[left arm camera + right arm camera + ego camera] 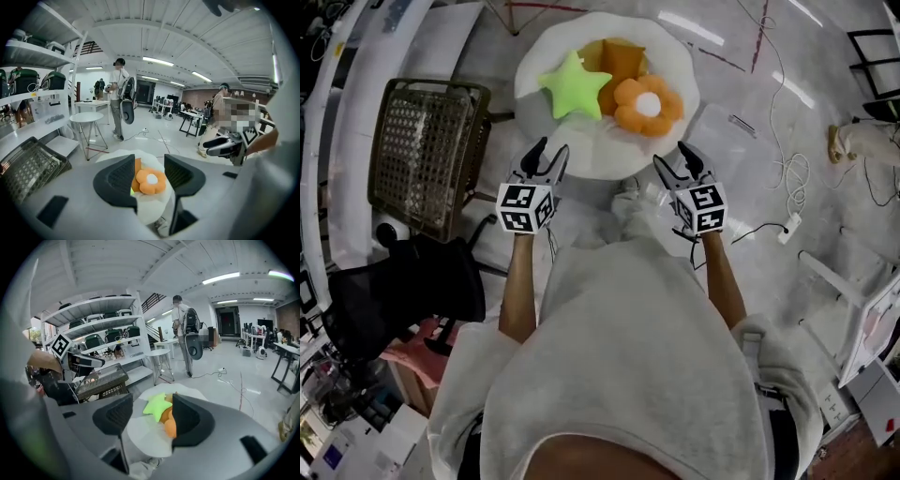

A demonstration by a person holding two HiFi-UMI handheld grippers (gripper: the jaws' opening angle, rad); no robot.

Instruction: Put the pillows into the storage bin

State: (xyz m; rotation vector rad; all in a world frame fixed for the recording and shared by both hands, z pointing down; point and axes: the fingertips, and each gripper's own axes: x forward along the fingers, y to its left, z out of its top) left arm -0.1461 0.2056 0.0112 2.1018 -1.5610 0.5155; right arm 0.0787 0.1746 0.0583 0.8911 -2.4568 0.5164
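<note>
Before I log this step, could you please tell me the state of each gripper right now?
Left gripper: open, holding nothing.
Right gripper: open, holding nothing.

A black chair (408, 286) is seen to the left of the left gripper (548, 155), nearer the person. A white power strip (789, 228) is laid on the floor right of the right gripper (677, 161). Ahead of both, a round white table (86, 117) and a standing person (119, 101) are seen.
</note>
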